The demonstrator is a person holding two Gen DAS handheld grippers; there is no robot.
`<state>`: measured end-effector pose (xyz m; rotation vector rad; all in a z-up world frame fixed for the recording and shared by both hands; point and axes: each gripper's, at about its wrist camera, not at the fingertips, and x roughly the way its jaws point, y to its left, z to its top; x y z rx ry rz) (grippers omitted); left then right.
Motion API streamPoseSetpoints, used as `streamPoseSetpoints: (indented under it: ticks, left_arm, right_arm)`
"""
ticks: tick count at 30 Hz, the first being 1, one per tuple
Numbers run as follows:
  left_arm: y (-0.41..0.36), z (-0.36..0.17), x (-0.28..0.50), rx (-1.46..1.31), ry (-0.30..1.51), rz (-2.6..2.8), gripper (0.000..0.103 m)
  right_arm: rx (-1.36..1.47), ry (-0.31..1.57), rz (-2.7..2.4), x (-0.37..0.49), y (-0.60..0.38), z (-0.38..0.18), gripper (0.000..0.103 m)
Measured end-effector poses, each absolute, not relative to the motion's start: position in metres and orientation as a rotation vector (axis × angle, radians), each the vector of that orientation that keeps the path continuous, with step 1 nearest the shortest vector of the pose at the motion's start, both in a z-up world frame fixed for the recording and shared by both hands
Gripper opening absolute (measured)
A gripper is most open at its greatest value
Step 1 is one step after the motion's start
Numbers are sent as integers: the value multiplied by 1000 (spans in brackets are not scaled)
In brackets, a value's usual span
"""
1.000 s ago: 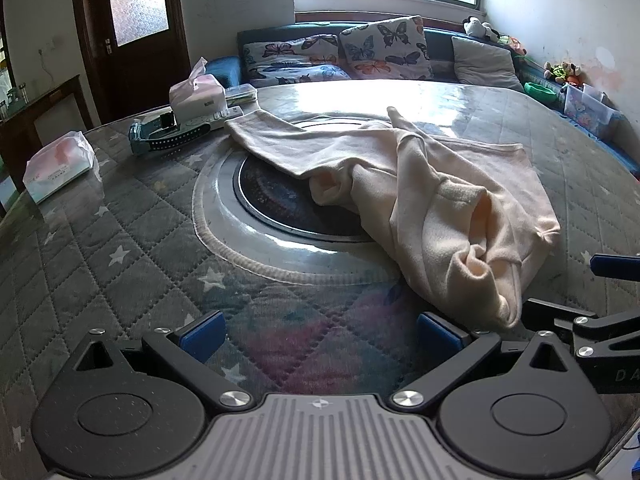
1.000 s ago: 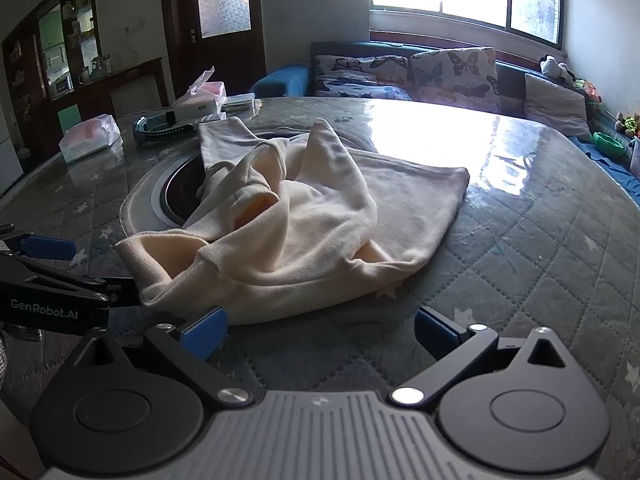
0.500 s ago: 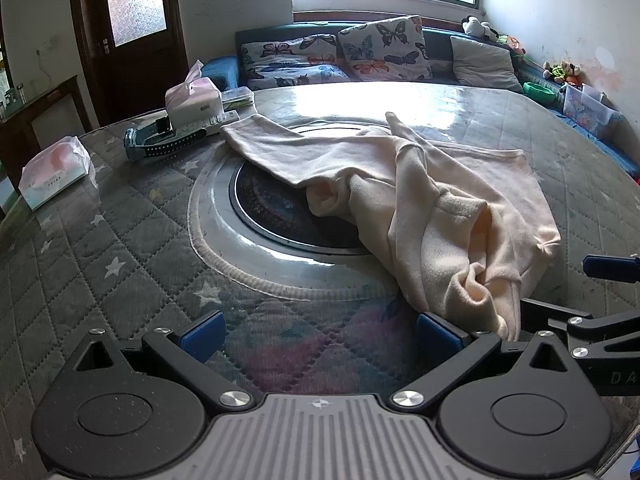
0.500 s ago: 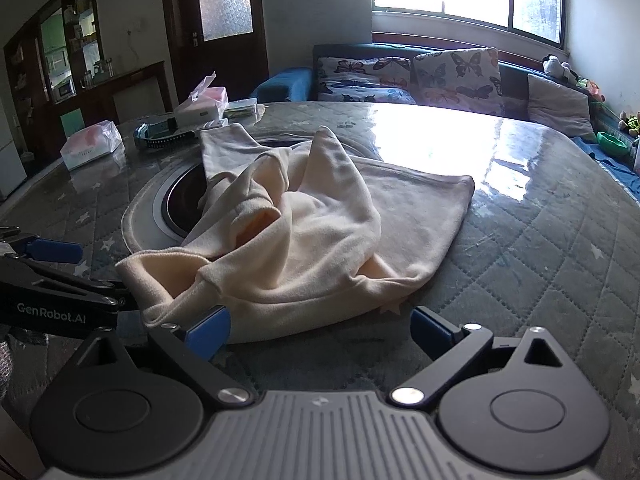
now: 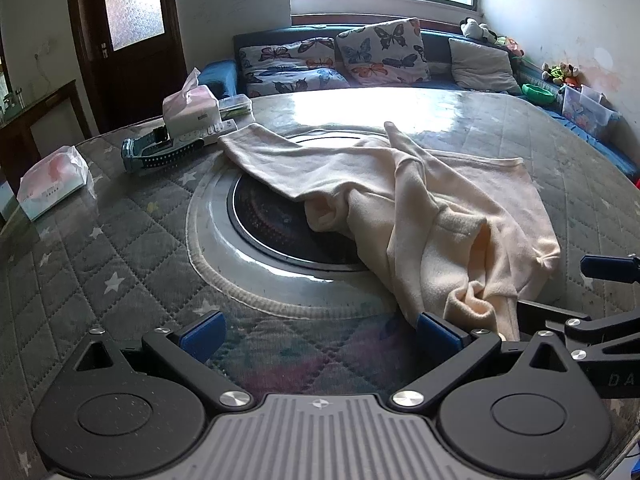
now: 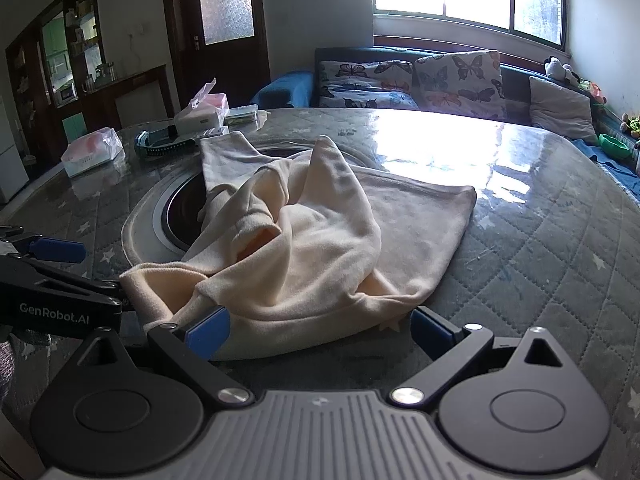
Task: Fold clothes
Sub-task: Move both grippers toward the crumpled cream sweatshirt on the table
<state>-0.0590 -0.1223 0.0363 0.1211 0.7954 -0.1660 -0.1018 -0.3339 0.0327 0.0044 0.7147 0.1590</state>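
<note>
A cream long-sleeved garment point(image 5: 424, 208) lies crumpled on the round quilted table, one sleeve stretched toward the far left. In the right wrist view the same cream garment point(image 6: 320, 248) has its near hem bunched just ahead of my right gripper point(image 6: 318, 330). That gripper stands open, its left blue pad touching the hem. My left gripper point(image 5: 320, 332) is open too, low over the table, with its right pad against the garment's near corner. Each gripper shows in the other's view: the right gripper point(image 5: 592, 304) and the left gripper point(image 6: 60, 276).
A glass-topped round table point(image 5: 120, 264) has a dark recessed disc point(image 5: 272, 220) in its middle. Tissue box point(image 5: 190, 106), a teal gadget point(image 5: 154, 154) and a tissue pack point(image 5: 52, 182) sit at far left. Sofa with butterfly cushions point(image 5: 360, 56) lies behind.
Both grippers have crept forward toward the garment's near edge; the cloth now reaches the left gripper's right pad and the right gripper's left pad. The garment itself lies as before.
</note>
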Motion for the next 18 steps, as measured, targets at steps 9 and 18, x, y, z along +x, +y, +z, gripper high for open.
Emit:
streamPoseSetpoints:
  ticks: [9, 18]
  left_arm:
    - [-122, 41, -53, 122, 788, -168, 103]
    - [-122, 46, -46, 128, 780, -169, 103]
  right_arm:
    - [12, 713, 159, -96, -337, 36, 103]
    - [8, 712, 158, -90, -335, 39, 103]
